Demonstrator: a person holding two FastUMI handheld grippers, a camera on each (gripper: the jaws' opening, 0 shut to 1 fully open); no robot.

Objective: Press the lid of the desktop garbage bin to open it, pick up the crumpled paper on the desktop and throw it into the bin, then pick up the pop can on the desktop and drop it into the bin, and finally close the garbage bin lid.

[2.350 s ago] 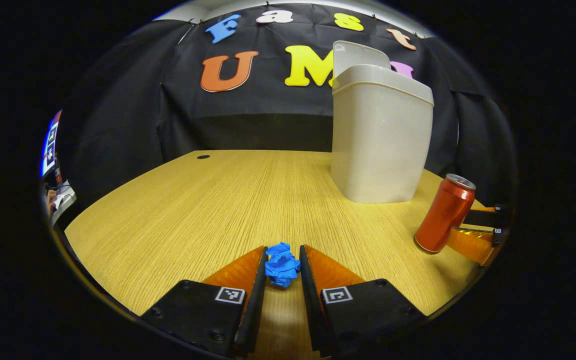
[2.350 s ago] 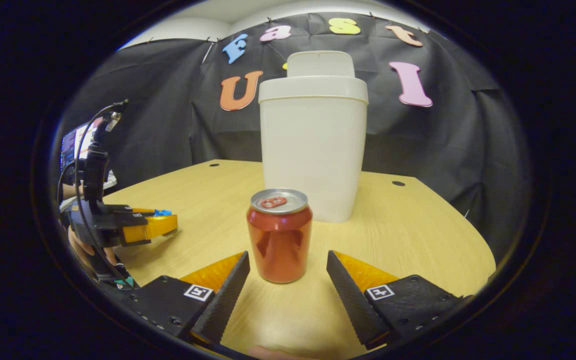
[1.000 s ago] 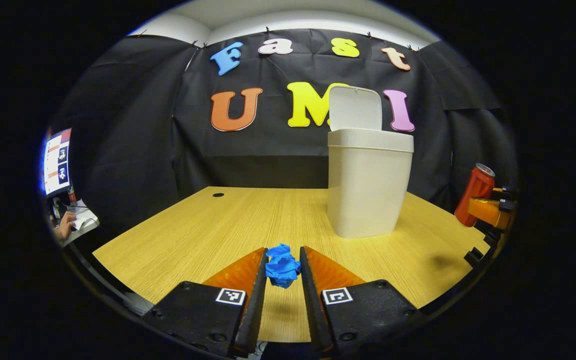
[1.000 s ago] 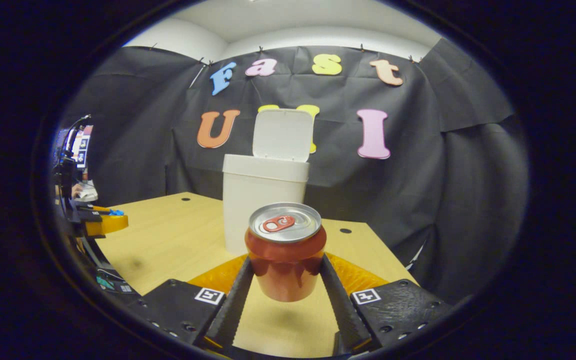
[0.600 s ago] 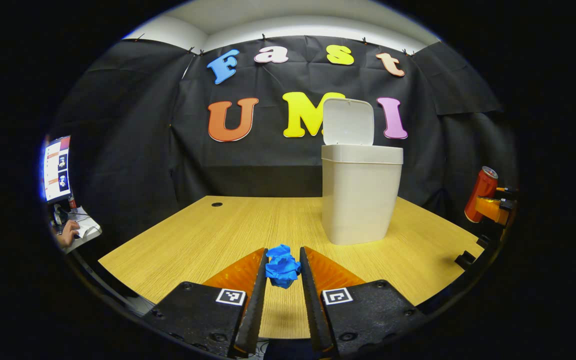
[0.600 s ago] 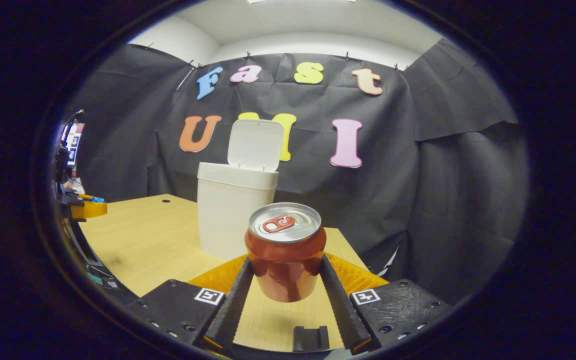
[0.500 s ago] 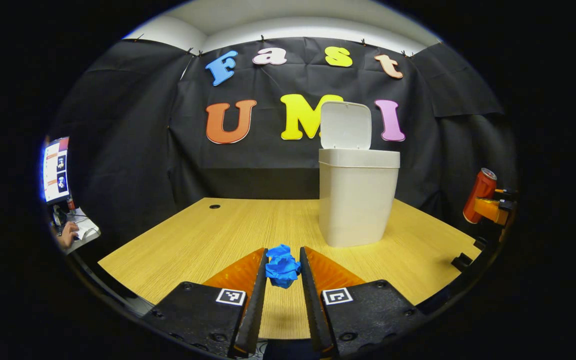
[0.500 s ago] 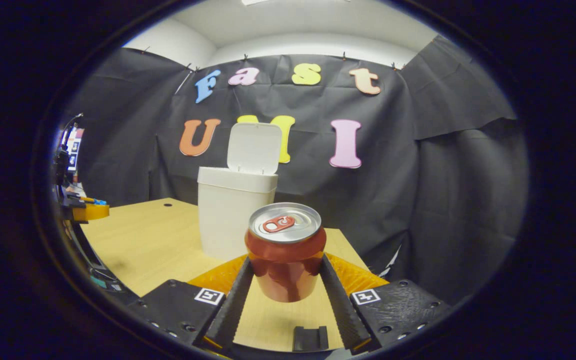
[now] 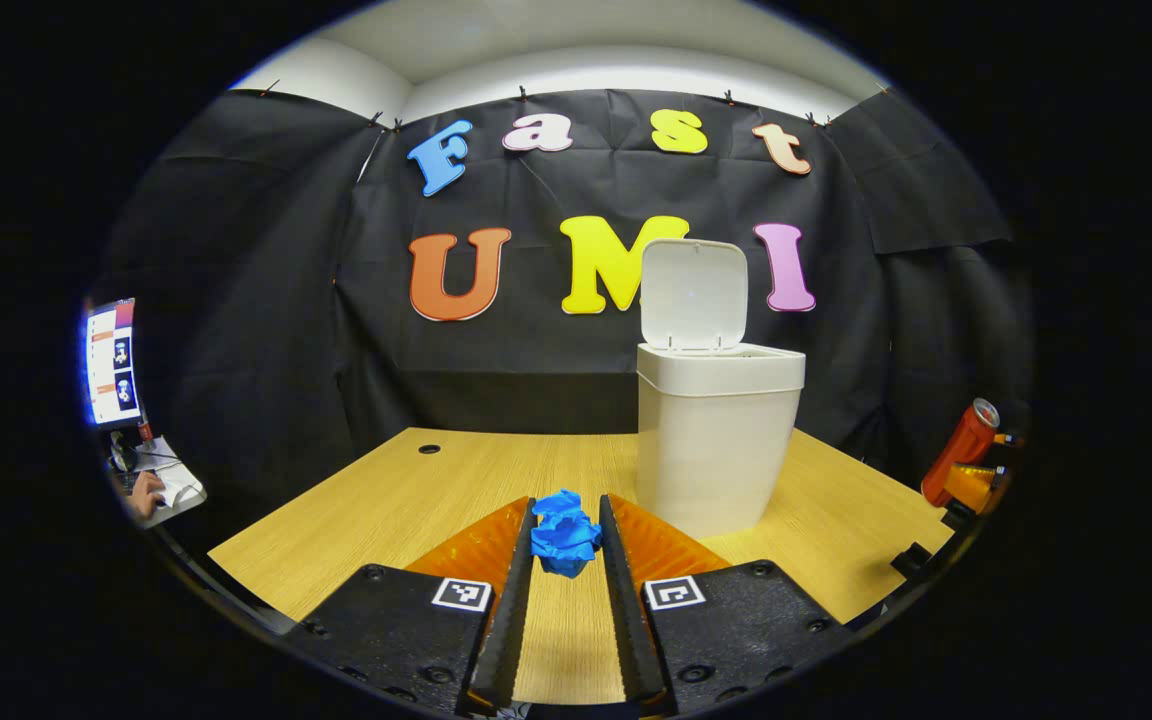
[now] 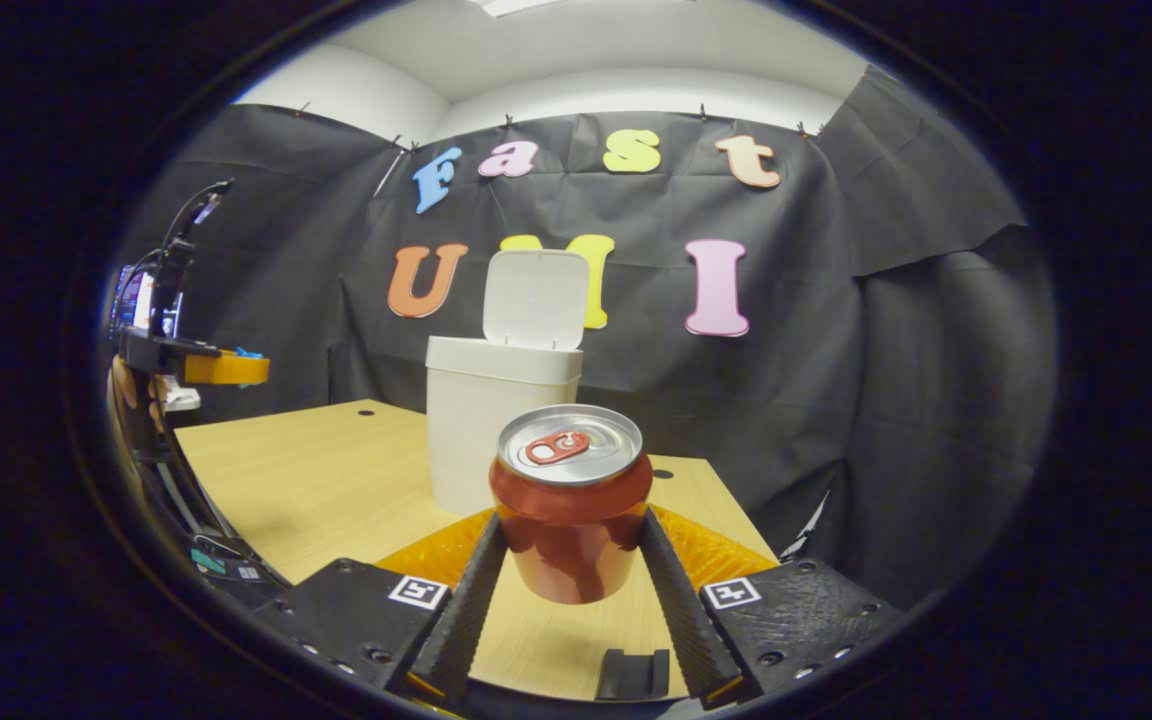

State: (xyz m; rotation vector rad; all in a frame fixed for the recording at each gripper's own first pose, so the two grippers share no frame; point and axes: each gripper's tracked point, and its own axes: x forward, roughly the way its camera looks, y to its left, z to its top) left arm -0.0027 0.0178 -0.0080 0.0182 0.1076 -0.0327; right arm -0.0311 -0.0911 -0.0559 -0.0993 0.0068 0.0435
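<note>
Both loads lifted off the desk, bin open and waiting.

I see the desk point(image 9: 406, 500) across the lower half of the left gripper view, with the garbage bin point(image 9: 716, 450) right of centre and its lid point(image 9: 693, 293) standing upright, so the mouth is free for a drop. My left gripper point(image 9: 566, 545) at bottom centre is clamped on the crumpled paper point(image 9: 564, 532), both fingers pressing it, held above the desk; I judge it goes in first, hence it sits nearer the bin. My right gripper point(image 10: 574, 560) is closed on the pop can point(image 10: 572, 500), upright, at centre of the right gripper view, held back to wait its turn. The left gripper view gives me the can point(image 9: 958, 465) at far right edge and a hand point(image 9: 146, 492) at lower left; the right gripper view gives me the other gripper point(image 10: 221, 368) at upper left, level with the bin's rim.
</note>
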